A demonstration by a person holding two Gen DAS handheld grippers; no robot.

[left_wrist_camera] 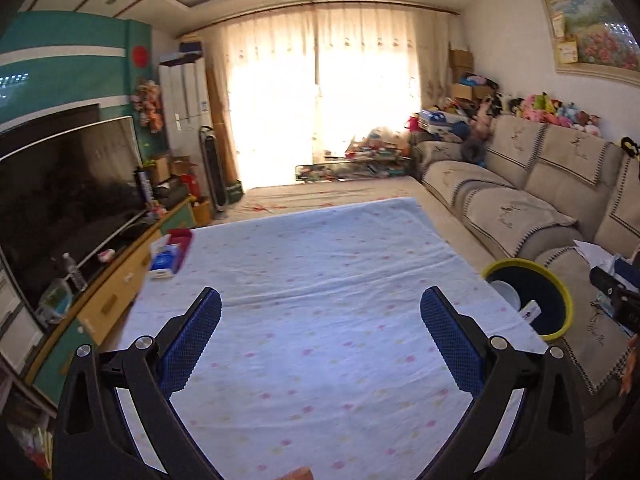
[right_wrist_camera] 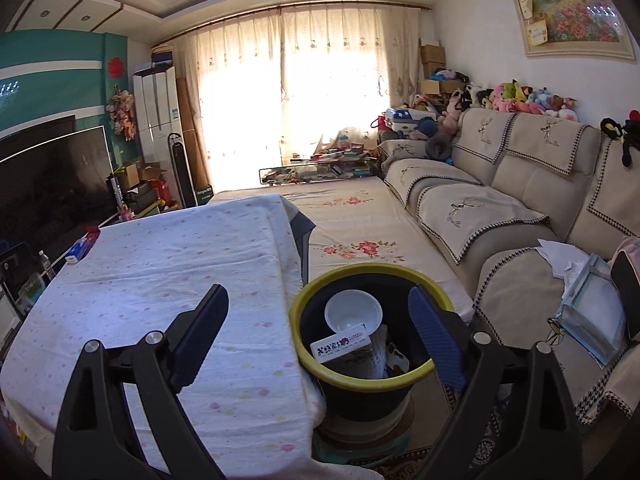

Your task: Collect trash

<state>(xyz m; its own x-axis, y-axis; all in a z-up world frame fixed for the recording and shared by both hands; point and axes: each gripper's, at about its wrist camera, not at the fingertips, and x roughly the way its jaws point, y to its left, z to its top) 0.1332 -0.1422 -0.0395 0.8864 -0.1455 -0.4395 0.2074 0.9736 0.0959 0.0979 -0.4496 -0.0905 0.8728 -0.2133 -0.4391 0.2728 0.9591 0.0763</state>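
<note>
Along the left wall a dark television point(left_wrist_camera: 68, 184) stands on a low cabinet point(left_wrist_camera: 116, 276), with a small water bottle point(left_wrist_camera: 74, 272) in front of it. At the table's far left edge lies a blue-and-white box point(left_wrist_camera: 164, 262) with a red box point(left_wrist_camera: 182, 240) just behind it.

The table point(left_wrist_camera: 320, 280), under a pale dotted cloth, is otherwise bare. The left gripper point(left_wrist_camera: 320, 336) hangs over the cloth, its blue-padded fingers point(left_wrist_camera: 192, 344) spread wide apart with nothing between them.

The right gripper point(right_wrist_camera: 318, 334) also stands wide apart and empty, one finger over the table edge and the other point(right_wrist_camera: 436, 344) in front of the bin's right rim. The black bin with a yellow rim point(right_wrist_camera: 304, 356) stands just beside the table's right edge, between the table and the sofa point(right_wrist_camera: 500, 208). Inside it lie a white bowl point(right_wrist_camera: 352, 314), a small white carton with red and black print point(right_wrist_camera: 340, 346) and some crumpled wrapping point(right_wrist_camera: 380, 356).

On the sofa seat at the right rest loose papers point(right_wrist_camera: 560, 256) and a pale blue tissue pack point(right_wrist_camera: 592, 312). Plush toys point(right_wrist_camera: 528, 98) line the top of the sofa back.
</note>
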